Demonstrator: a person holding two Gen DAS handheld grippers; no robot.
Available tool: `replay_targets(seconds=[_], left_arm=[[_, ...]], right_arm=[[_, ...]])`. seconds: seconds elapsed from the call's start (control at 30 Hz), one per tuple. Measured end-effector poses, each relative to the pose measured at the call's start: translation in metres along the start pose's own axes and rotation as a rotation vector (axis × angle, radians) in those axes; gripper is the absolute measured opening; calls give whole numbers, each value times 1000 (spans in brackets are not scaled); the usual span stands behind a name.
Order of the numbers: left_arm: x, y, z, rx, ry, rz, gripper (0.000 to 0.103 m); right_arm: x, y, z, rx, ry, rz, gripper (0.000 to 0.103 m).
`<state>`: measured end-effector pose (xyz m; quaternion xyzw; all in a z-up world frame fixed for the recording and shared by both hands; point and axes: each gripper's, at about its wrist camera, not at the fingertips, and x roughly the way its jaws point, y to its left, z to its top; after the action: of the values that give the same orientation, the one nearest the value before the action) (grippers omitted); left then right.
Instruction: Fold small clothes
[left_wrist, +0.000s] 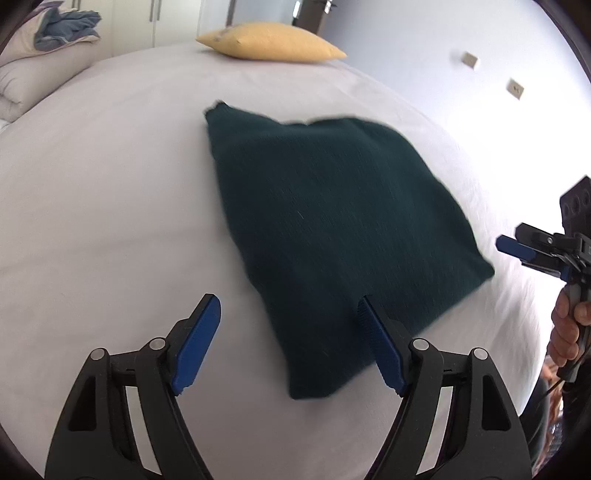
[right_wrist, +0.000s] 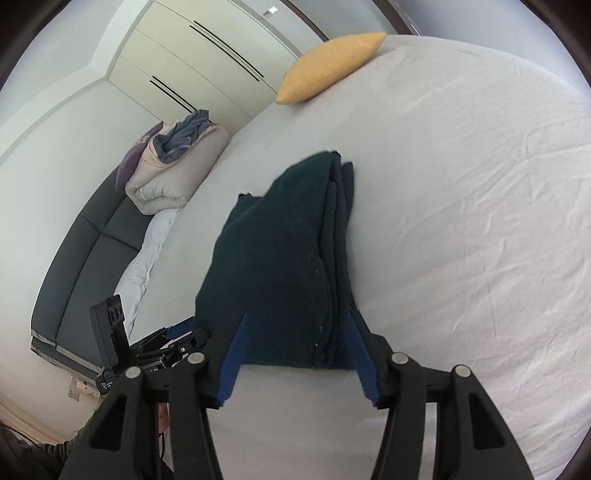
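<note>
A dark green knitted garment lies folded in layers on the white bed sheet. My left gripper hovers open over its near corner; the right fingertip stands above the cloth, and nothing is gripped. In the right wrist view the garment shows its stacked fold edges. My right gripper is open, with the garment's near end seen between its fingers, not pinched. From the left wrist view the right gripper hangs just off the garment's right corner, held by a hand. The left gripper shows at lower left.
A yellow pillow lies at the bed's far edge. A folded duvet with blue cloth on top sits on a grey upholstered bench beside the bed. White wardrobe doors stand behind. Wrinkled sheet spreads to the right.
</note>
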<state>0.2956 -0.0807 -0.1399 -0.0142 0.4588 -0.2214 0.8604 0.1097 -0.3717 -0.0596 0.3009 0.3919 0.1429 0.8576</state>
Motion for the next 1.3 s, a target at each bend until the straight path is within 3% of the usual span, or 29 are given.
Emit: replay_targets(seconds=[0.1, 0.23, 0.43, 0.5, 0.57, 0.6, 0.63, 0.67, 0.8, 0.93, 1.13, 1.3], left_arm=[[-2, 22, 21, -93, -1, -61, 78], [20, 46, 44, -234, 46, -226, 78], [70, 53, 67, -325, 168, -280, 80], [77, 51, 71, -337, 170, -304, 81], [82, 43, 76, -314, 182, -313, 81], [82, 39, 76, -304, 186, -301, 79], [84, 36, 78, -289, 194, -290, 75], [84, 33, 80, -279, 199, -286, 66], [77, 25, 85, -248, 197, -253, 48], [59, 10, 88, -193, 171, -194, 39], [8, 0, 83, -118, 111, -115, 37], [-51, 10, 58, -83, 65, -63, 37]], right_arm=[[6, -2, 22, 31, -13, 7, 70], [37, -10, 50, 67, 26, 14, 71], [94, -30, 69, 143, 162, -18, 72], [109, -31, 68, 139, 199, -35, 71], [119, -26, 65, 103, 218, -48, 61], [123, -24, 65, 91, 233, -73, 49], [126, -22, 65, 79, 239, -101, 44], [127, -19, 65, 66, 239, -115, 42], [129, 12, 60, -84, 234, -258, 32], [124, 59, 50, -261, 191, -402, 27], [103, 128, 21, -408, 131, -433, 25], [86, 177, -14, -480, 110, -388, 25]])
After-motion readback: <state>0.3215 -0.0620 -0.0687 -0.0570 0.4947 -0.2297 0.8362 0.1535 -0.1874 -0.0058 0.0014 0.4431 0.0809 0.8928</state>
